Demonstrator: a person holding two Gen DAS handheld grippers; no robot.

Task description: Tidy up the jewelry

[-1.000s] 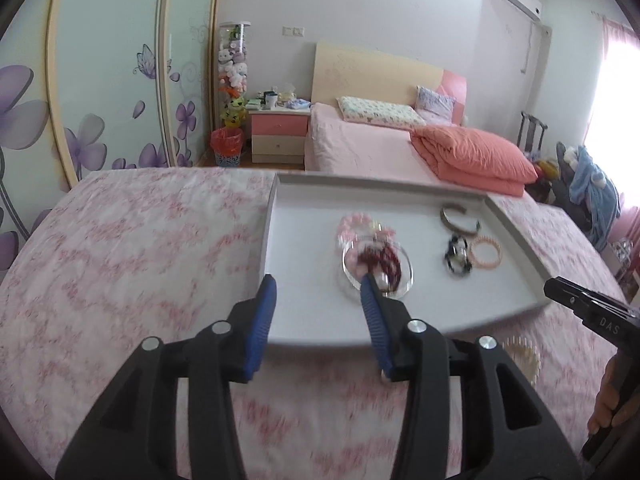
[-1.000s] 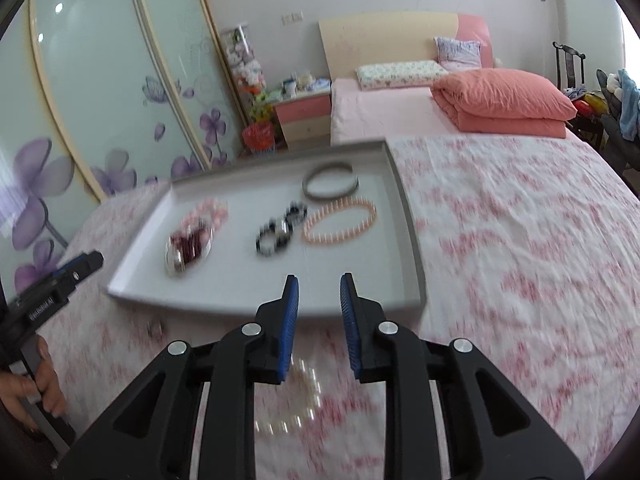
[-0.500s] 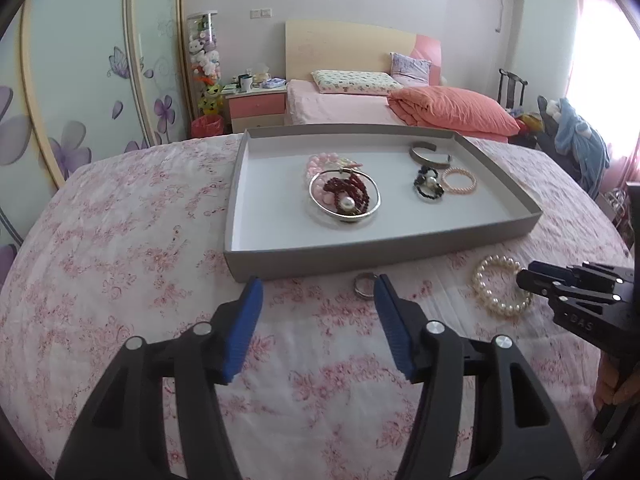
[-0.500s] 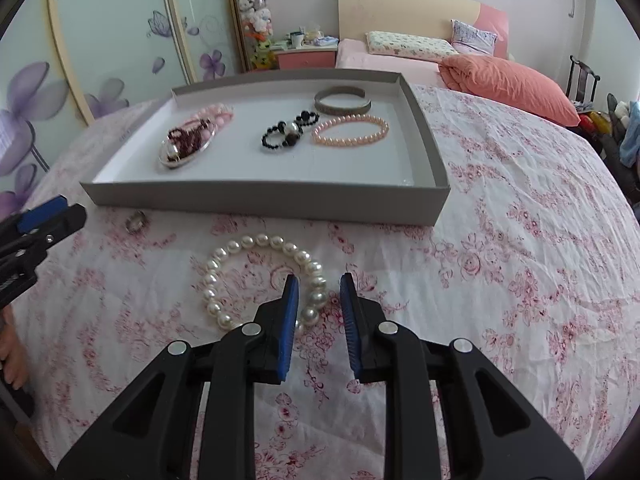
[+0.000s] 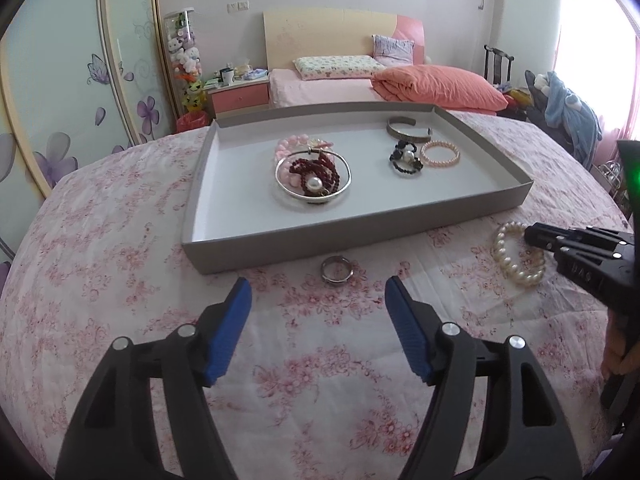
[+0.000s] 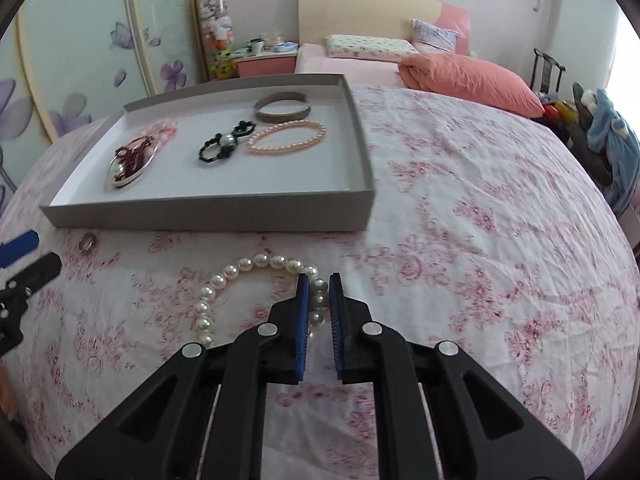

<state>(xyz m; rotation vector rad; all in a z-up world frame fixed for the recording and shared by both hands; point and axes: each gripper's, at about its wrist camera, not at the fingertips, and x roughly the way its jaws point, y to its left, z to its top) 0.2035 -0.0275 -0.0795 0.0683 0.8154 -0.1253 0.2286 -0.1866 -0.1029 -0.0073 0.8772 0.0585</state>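
Observation:
A grey tray (image 5: 304,242) (image 6: 208,210) on the floral cloth holds several bracelets, among them a silver bangle with dark red beads (image 5: 313,178) and a pink bead bracelet (image 6: 287,137). A silver ring (image 5: 337,269) (image 6: 87,242) lies on the cloth just in front of the tray. My left gripper (image 5: 318,296) is open, its tips just short of the ring. A white pearl bracelet (image 6: 256,294) (image 5: 518,254) lies on the cloth. My right gripper (image 6: 319,284) has its jaws closed down on the bracelet's right side, a pearl between them.
A bed with an orange duvet (image 5: 438,88), a pink nightstand (image 5: 240,96) and a floral wardrobe (image 5: 76,80) stand behind the table. A chair with blue clothing (image 6: 608,136) is at the right.
Both grippers pulled back from over the tray and dropped toward the cloth. The left opened wider in front of the ring. The right came down onto the pearl bracelet and narrowed around it.

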